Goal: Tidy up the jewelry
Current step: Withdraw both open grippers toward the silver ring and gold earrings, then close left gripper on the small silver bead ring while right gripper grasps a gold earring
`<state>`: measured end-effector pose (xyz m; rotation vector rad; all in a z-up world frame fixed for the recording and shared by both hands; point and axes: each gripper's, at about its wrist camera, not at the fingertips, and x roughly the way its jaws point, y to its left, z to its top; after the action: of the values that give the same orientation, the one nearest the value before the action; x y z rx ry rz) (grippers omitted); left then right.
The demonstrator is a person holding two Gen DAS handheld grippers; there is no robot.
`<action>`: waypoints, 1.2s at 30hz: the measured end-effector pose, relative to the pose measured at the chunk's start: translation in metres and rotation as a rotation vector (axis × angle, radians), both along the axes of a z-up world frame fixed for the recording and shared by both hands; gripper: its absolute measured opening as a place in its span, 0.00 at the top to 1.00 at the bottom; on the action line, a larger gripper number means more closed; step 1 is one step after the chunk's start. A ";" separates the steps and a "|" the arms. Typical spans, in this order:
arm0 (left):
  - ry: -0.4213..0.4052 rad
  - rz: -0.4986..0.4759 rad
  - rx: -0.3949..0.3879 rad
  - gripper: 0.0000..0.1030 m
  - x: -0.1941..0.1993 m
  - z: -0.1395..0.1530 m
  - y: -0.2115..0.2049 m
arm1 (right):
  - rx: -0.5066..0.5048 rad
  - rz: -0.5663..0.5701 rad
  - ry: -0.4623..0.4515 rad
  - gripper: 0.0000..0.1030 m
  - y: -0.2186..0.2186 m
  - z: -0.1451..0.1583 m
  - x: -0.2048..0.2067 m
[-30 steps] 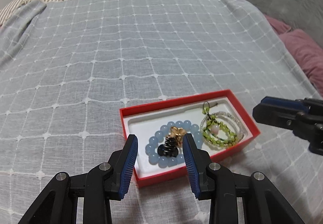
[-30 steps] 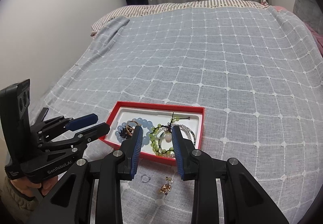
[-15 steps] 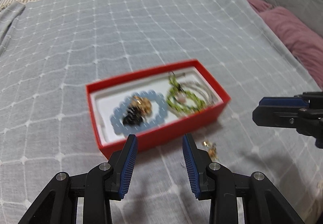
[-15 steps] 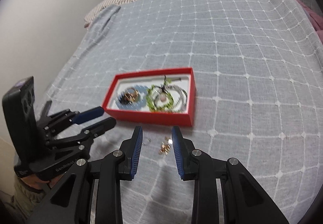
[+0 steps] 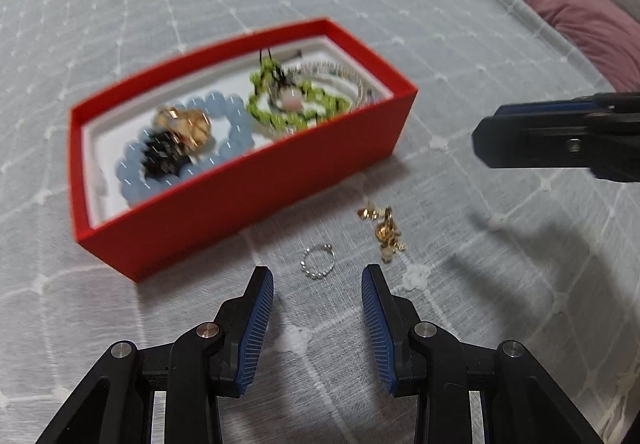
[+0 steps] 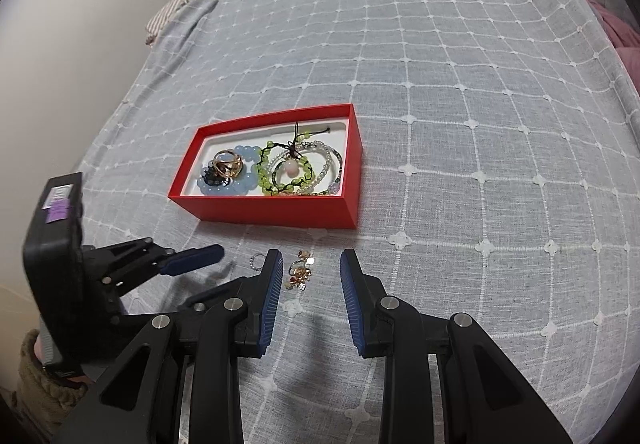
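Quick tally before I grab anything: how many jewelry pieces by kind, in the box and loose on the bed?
Bead bracelets in the red box: 3 (blue, green, clear)
Gold ring in box: 1
Dark piece in box: 1
Loose silver ring: 1
Loose gold cluster: 1
Total: 7

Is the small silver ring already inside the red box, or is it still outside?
Outside. The silver ring lies on the grey bedspread in front of the red box, beside the gold earrings.

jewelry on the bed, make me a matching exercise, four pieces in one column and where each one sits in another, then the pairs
Things:
1. silver ring
2. gold earrings
3. blue bead bracelet
4. green bead bracelet

Places:
A. in the red box, right part
B. on the bedspread, ahead of the left gripper
C. in the red box, left part
D. on the bedspread, ahead of the right gripper

Pairs: 1-B, 2-D, 3-C, 4-A
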<state>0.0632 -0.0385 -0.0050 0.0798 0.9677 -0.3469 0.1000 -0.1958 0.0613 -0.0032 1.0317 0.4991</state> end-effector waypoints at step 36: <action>-0.051 0.001 0.107 0.86 0.007 -0.007 -0.012 | -0.044 0.051 -0.008 0.69 0.015 -0.008 -0.003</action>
<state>0.0701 -0.0506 -0.0125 0.1851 0.9358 -0.2911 0.0965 -0.1811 0.0529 -0.0707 1.0360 0.5229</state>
